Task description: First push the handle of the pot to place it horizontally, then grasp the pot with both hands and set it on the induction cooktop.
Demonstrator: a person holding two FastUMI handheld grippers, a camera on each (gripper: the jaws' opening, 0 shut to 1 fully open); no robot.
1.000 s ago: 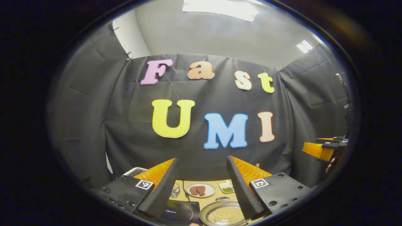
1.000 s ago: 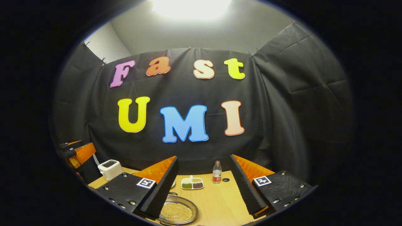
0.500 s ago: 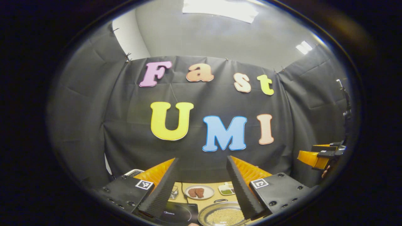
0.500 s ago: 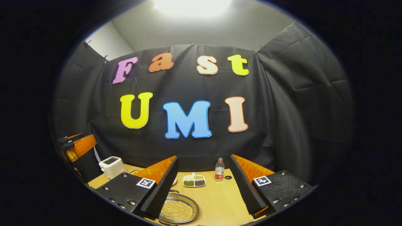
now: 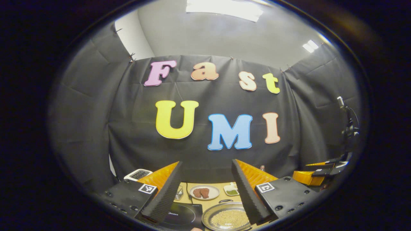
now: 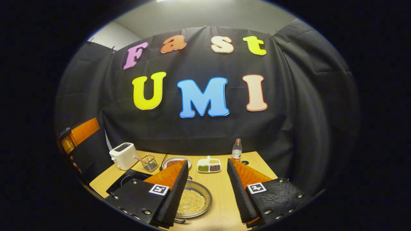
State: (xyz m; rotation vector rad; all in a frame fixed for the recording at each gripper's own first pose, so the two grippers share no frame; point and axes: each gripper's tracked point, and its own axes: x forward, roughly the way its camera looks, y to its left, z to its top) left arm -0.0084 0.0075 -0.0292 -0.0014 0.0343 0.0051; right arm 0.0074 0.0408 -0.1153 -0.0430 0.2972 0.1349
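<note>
Now, working down from the biggest thing to the smallest.

Counter: I see the wooden counter (image 6: 224, 205) spread below both claws, and nothing on it is touched.

Induction cooktop: the black cooktop (image 5: 181, 215) lies flat at the near left of the counter, just beside the pot, its top bare.

Pot: the shallow metal pot (image 6: 192, 202) holds pale grains and sits on the counter right of the cooktop; in the left gripper view it is at (image 5: 228, 218). A thin loop handle (image 5: 226, 201) shows at its far rim, but I cannot tell how it lies.

Right claw: my right claw (image 6: 207, 189) has its fingers apart and holds nothing. Over the last second its camera has tipped down, so far more counter shows, and the pot lies between and below its fingers. I read that as the approach to the handle push.

Left claw: my left claw (image 5: 205, 192) also stands apart and empty, above the cooktop and pot, its view hardly changed.

Other gripper seen aside: the right claw has sunk lower at the edge of the left gripper view (image 5: 308, 176).

Clutter: toaster (image 6: 123, 156), plate (image 6: 175, 161), divided dish (image 6: 209, 166), bottle (image 6: 236, 150), all well back.

Stage: I judge the push has not started.
</note>
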